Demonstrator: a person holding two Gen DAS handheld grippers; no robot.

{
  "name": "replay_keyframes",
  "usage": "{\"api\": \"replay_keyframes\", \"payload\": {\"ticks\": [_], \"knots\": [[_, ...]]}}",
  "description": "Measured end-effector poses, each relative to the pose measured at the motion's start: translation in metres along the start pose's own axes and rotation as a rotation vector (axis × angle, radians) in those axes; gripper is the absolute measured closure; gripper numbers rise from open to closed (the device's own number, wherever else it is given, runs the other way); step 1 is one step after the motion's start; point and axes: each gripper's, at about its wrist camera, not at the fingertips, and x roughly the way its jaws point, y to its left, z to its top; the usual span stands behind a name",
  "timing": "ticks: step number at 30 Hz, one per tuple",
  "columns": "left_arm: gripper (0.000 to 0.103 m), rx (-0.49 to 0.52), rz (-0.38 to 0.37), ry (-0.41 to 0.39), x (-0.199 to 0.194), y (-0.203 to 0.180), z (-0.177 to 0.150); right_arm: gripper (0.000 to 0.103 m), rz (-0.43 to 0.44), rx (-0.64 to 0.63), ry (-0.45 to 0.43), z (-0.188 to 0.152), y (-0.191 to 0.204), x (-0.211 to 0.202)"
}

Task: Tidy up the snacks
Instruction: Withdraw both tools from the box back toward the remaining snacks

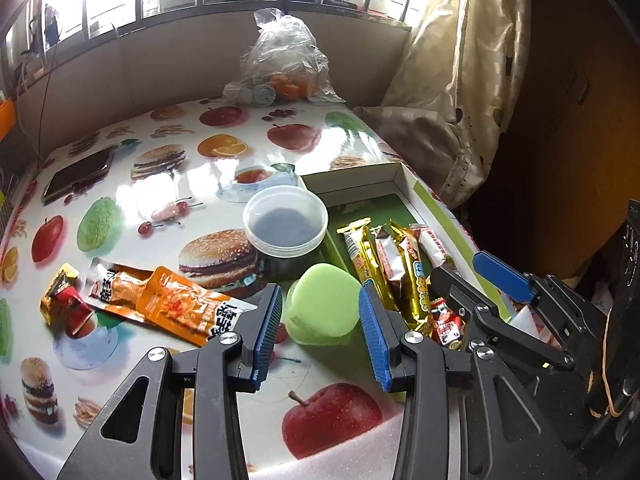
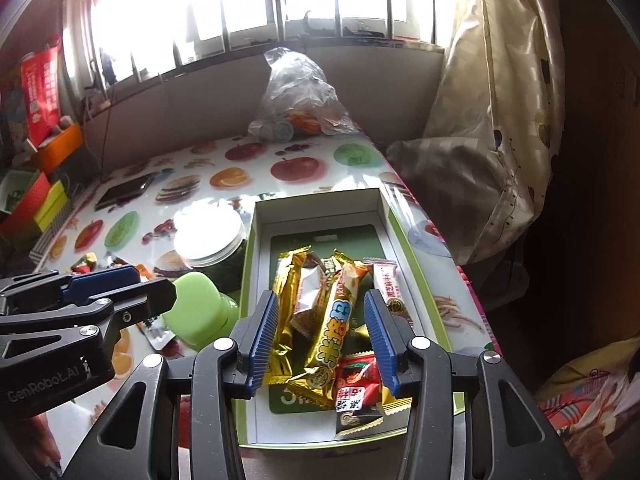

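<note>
A shallow green-and-white box (image 2: 256,240) sits at the table's right side and holds several snack bars (image 2: 332,320); it also shows in the left wrist view (image 1: 424,204). My right gripper (image 2: 324,332) is open above the bars in the box, empty. My left gripper (image 1: 320,324) is open and empty, its fingers either side of a green round container (image 1: 324,304) on the table. Two orange snack packets (image 1: 168,300) and a small red-gold wrapped snack (image 1: 64,300) lie on the table to the left. The right gripper shows in the left wrist view (image 1: 476,276).
A clear lidded tub (image 1: 284,224) stands beside the box. A phone (image 1: 76,176) lies at the far left. A plastic bag of oranges (image 1: 284,64) sits at the back by the wall. A curtain (image 1: 460,80) hangs right. Coloured boxes (image 2: 36,196) stand left of the table.
</note>
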Motion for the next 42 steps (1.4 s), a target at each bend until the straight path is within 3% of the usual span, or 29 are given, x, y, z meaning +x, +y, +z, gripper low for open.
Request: {"api": "replay_keyframes", "payload": {"ticks": [20,42], "knots": [[0.062,-0.059,0.065,-0.063,-0.036,0.053,-0.023,0.058,0.083,-0.099,-0.016,0.001,0.061,-0.007],[0.062,-0.257,0.169,-0.076,-0.049,0.154,-0.051,0.056,0.192,-0.248,0.054,-0.003,0.130,0.023]]}}
